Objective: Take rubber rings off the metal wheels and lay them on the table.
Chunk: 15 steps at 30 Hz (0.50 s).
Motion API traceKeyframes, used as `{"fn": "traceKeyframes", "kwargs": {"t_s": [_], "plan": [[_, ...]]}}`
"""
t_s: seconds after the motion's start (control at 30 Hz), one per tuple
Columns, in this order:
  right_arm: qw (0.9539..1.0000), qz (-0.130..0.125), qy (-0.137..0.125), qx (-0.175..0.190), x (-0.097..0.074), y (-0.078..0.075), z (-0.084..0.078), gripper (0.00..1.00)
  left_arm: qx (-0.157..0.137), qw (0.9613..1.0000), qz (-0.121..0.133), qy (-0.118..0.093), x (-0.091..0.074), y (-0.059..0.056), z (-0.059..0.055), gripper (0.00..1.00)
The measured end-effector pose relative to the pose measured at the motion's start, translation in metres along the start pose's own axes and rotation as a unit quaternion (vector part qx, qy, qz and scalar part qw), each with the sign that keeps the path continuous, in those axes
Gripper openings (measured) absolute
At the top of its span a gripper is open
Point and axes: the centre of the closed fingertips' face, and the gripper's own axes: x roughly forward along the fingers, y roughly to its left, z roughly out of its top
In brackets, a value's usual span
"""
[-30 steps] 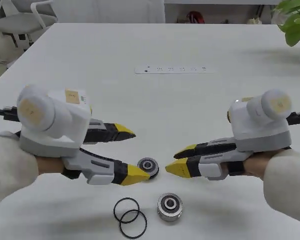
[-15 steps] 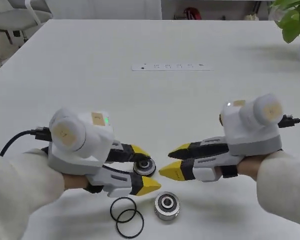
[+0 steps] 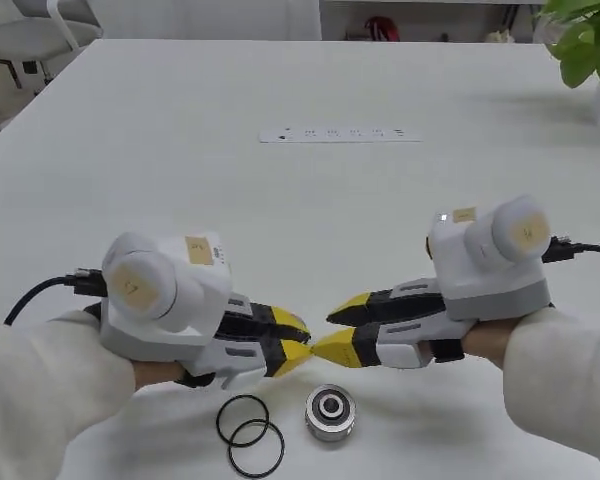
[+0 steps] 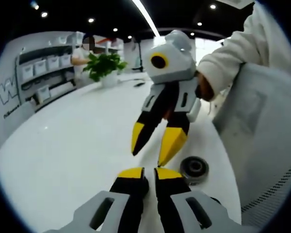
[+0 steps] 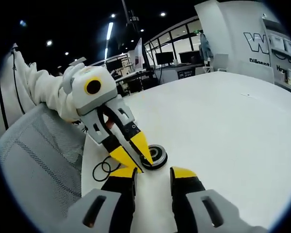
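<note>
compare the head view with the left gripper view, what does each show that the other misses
Head view, not the left gripper view: two loose rings and a power strip. Left gripper view, not the head view: wall shelves, ceiling lights. Both: the right tongs with jaws apart, the left tongs, a wheel lying flat on the table, the plant.

The table (image 3: 310, 210) is white. The left gripper (image 3: 299, 338) and right gripper (image 3: 326, 331) are white and grey, with black jaws tipped yellow (a tan patch on each). The rings (image 3: 254, 421) are black, the wheel (image 3: 330, 412) silver with a dark centre.
</note>
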Motion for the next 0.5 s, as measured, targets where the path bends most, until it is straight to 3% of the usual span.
{"fn": "traceKeyframes", "kwargs": {"t_s": [0.13, 0.33, 0.5], "plan": [[1.0000, 0.001, 0.003, -0.002, 0.000, 0.000, -0.002, 0.23, 0.007, 0.9998, 0.018, -0.003, -0.004, 0.007, 0.001, 0.09], [1.0000, 0.002, 0.006, -0.005, 0.003, 0.000, -0.002, 0.23, -0.012, 0.9989, 0.044, -0.008, -0.013, 0.021, -0.001, 0.09], [0.9999, 0.002, 0.011, -0.007, 0.006, -0.002, -0.002, 0.22, -0.029, 0.9984, 0.047, -0.010, -0.015, 0.022, -0.005, 0.10]]}}
